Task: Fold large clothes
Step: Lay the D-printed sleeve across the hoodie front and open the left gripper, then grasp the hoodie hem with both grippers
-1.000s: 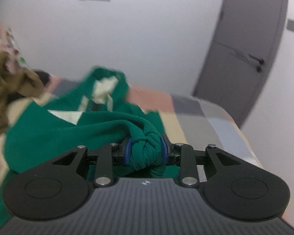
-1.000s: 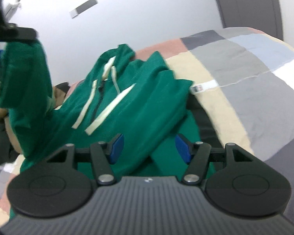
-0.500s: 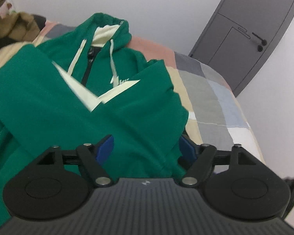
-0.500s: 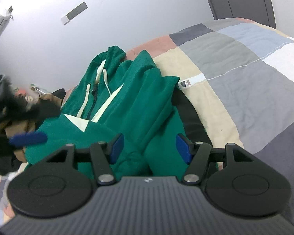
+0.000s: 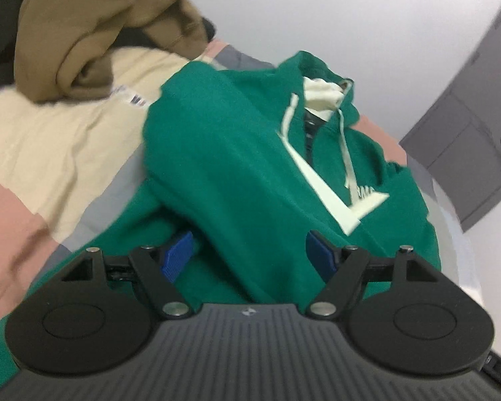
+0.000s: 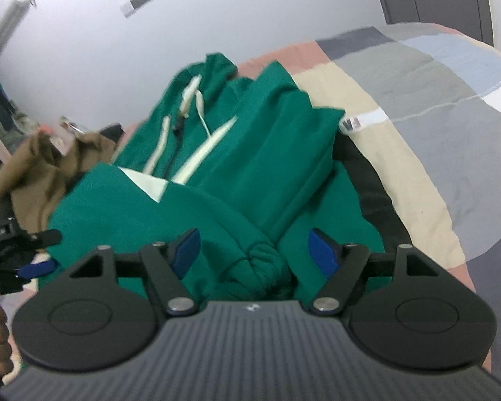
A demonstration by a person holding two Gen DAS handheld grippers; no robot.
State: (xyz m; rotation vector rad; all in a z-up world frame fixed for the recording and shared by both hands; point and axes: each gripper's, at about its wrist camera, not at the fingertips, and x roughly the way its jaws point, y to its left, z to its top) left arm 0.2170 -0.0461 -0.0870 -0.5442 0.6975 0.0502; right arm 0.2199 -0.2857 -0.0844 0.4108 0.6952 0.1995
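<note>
Sleeves lie crossed on the green hoodie [image 5: 237,167]; both the left gripper [image 5: 250,255] and right gripper [image 6: 254,245], gaping and empty, should pinch the hem evenly.

Hoodie [image 5: 237,167]: deep green, with cream drawstrings, cream hood lining and a cream stripe (the zip looks dark).
Bedcover [image 6: 434,107]: patchwork blocks of grey, beige, dusty pink, pale blue and white.
Crumpled garment [image 5: 83,33]: olive brown.
Door [image 5: 467,153]: grey.
Wall [image 6: 217,10]: plain white.
Gripper pads [image 6: 320,254]: blue, on black jaws.
</note>
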